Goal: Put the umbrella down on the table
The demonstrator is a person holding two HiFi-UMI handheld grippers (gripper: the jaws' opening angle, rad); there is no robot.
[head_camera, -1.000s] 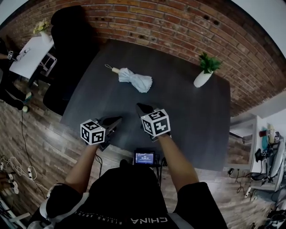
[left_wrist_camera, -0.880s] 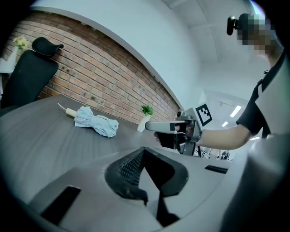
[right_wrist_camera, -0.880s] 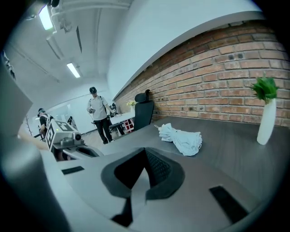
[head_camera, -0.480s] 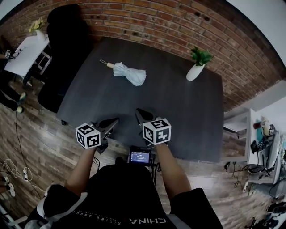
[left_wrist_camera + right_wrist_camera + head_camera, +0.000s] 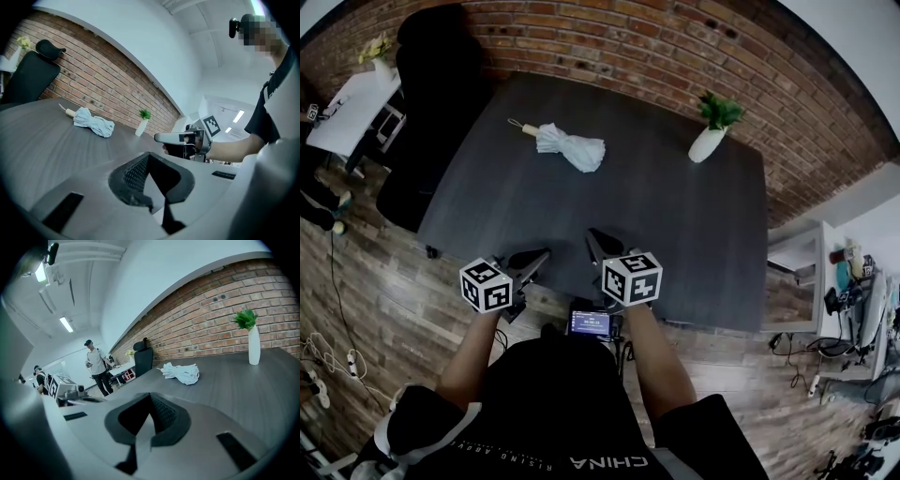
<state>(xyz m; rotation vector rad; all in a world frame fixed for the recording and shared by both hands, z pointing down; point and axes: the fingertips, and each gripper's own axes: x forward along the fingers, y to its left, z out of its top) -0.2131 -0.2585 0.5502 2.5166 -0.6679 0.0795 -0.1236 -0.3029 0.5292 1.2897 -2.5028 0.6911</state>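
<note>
Both hand-held grippers have drawn back toward the near edge of the tabletop [image 5: 675, 244], while the umbrella [image 5: 571, 148] has stayed where it lay. The umbrella is folded, pale blue-white, and rests on its side on the far left part of the dark tabletop, its wooden handle toward the left, with no gripper touching it. Well apart from it, near the far right corner, stands a green plant in a white vase [image 5: 710, 131]. Beyond the table runs a brick wall [image 5: 656, 42], and a black chair [image 5: 441, 56] stands at the far left corner.

The left hand-held gripper [image 5: 530, 258] hangs over the near edge, its jaws brought together with nothing between them. The right hand-held gripper [image 5: 598, 242] sits just beside it over the tabletop, its jaws likewise pressed together and empty. A small lit screen [image 5: 589, 323] sits below the near edge, between the person's arms.
</note>
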